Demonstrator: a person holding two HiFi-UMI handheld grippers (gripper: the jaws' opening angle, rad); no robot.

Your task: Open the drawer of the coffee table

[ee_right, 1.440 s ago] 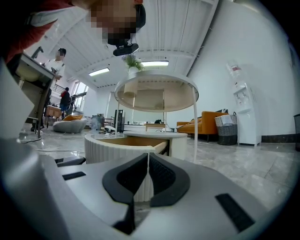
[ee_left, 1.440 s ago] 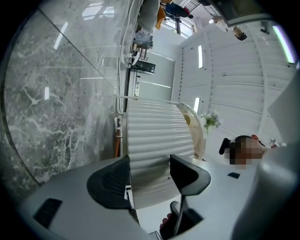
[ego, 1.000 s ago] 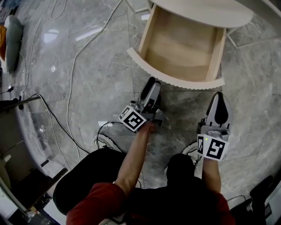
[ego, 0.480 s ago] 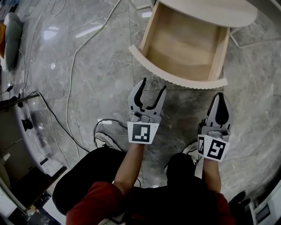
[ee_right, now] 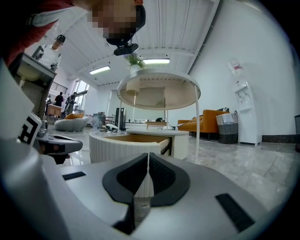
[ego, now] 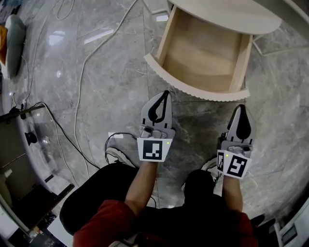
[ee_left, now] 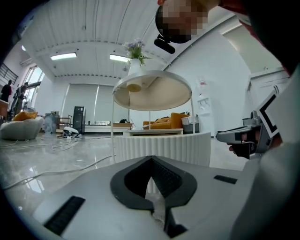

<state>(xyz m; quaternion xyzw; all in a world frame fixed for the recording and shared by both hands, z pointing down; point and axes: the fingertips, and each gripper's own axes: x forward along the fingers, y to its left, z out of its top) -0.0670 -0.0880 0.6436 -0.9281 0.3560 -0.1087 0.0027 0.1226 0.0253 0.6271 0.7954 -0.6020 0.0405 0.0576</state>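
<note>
The coffee table's drawer (ego: 203, 53) stands pulled out from under the round white tabletop (ego: 227, 12). Its pale wood inside holds nothing and its curved ribbed white front (ego: 193, 86) faces me. My left gripper (ego: 165, 92) hangs just short of that front, jaws shut with nothing between them. My right gripper (ego: 241, 107) hovers to the right, also short of the front, shut and holding nothing. In the left gripper view the ribbed front (ee_left: 161, 147) rises straight ahead. In the right gripper view the drawer (ee_right: 129, 145) shows pulled out of the table body.
A white cable (ego: 91, 53) and a black cable (ego: 63, 130) trail over the grey marble floor (ego: 111, 82) at the left. Dark equipment (ego: 19, 144) stands at the left edge. The person's knees (ego: 145, 202) fill the bottom of the head view.
The left gripper rolled upright from lying on its side, rose a little, stood wide open half a second ago and has now shut. The right gripper stayed still.
</note>
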